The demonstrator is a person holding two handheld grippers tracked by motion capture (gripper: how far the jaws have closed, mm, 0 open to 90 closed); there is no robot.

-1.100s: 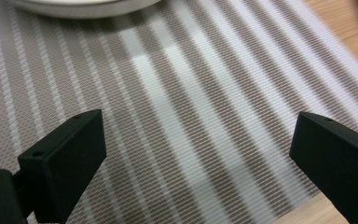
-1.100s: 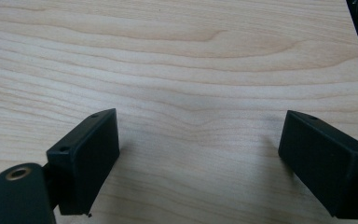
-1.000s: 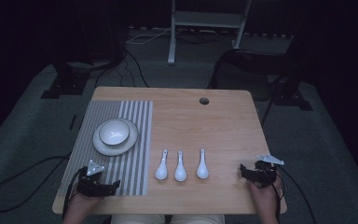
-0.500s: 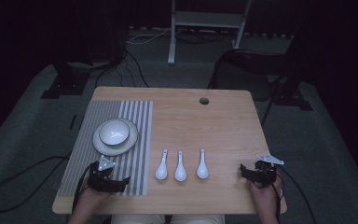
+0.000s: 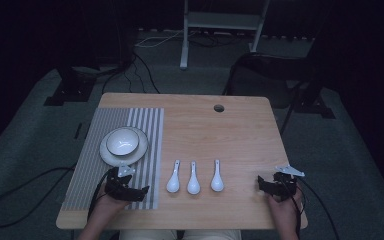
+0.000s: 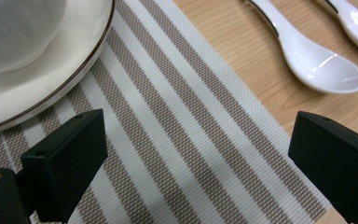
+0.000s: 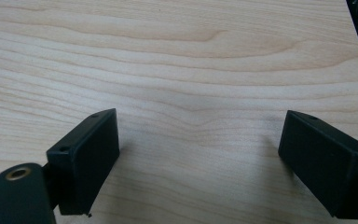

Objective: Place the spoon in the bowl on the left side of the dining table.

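High view: three white spoons [image 5: 193, 177] lie in a row near the table's [image 5: 240, 135] front edge, between the left gripper [image 5: 139, 191] on the striped placemat [image 5: 152, 150] and the right gripper [image 5: 260, 183] by the front right corner. A bowl [image 5: 122, 142] sits on a plate [image 5: 111, 159]. Dark carpeted floor [image 5: 30, 165] surrounds.

Left gripper view: jaws wide apart, empty, over placemat; nearest spoon [image 6: 317, 65] beyond.

Right gripper view: jaws wide apart, empty, over bare wood

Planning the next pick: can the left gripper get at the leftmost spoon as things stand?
Probably yes. The left gripper, jaws open over the striped placemat, has bare mat and table between it and the leftmost spoon; nothing blocks.
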